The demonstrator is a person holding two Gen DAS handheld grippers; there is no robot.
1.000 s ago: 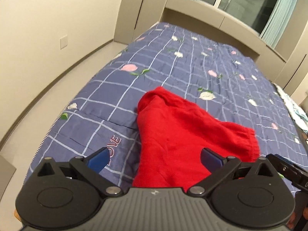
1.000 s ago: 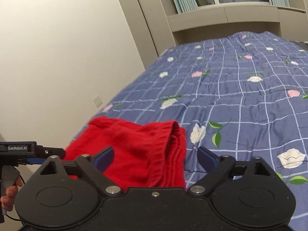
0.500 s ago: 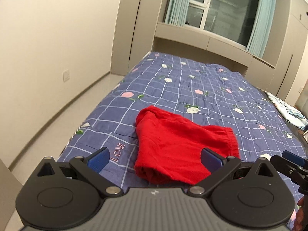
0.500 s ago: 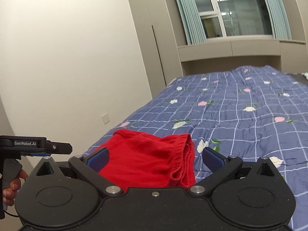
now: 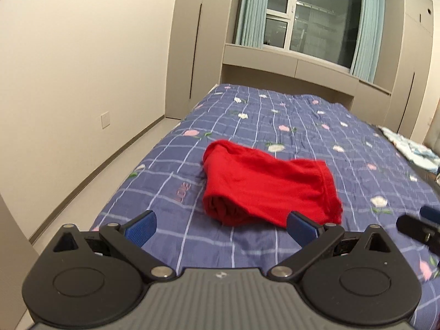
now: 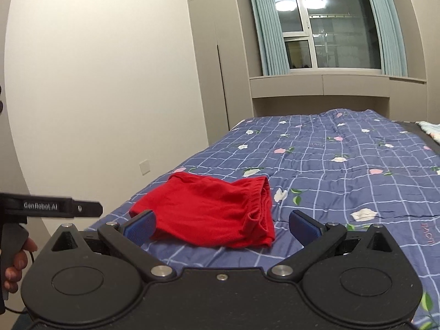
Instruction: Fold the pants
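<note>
The red pants (image 5: pixel 264 184) lie folded into a compact bundle on the blue checked bedspread (image 5: pixel 316 143), near its front left part. My left gripper (image 5: pixel 221 227) is open, held back from the bundle's rolled near edge, with nothing between its blue pads. In the right wrist view the same pants (image 6: pixel 211 209) show their elastic waistband on the right side. My right gripper (image 6: pixel 222 225) is open too, hovering just short of the bundle. The other gripper's body (image 6: pixel 52 207) shows at the left edge there, with a hand (image 6: pixel 16 264) on its grip.
The bed's left edge drops to a strip of pale floor (image 5: pixel 90 181) along the wall. Cabinets and a curtained window (image 6: pixel 327 27) stand beyond the bed's far end. A light patterned cloth (image 5: pixel 412 148) lies at the bed's far right.
Both grippers have drawn back and tilted up from the pants, which now appear farther off and fully in view. The bundle lies where it was. Both stay open.
</note>
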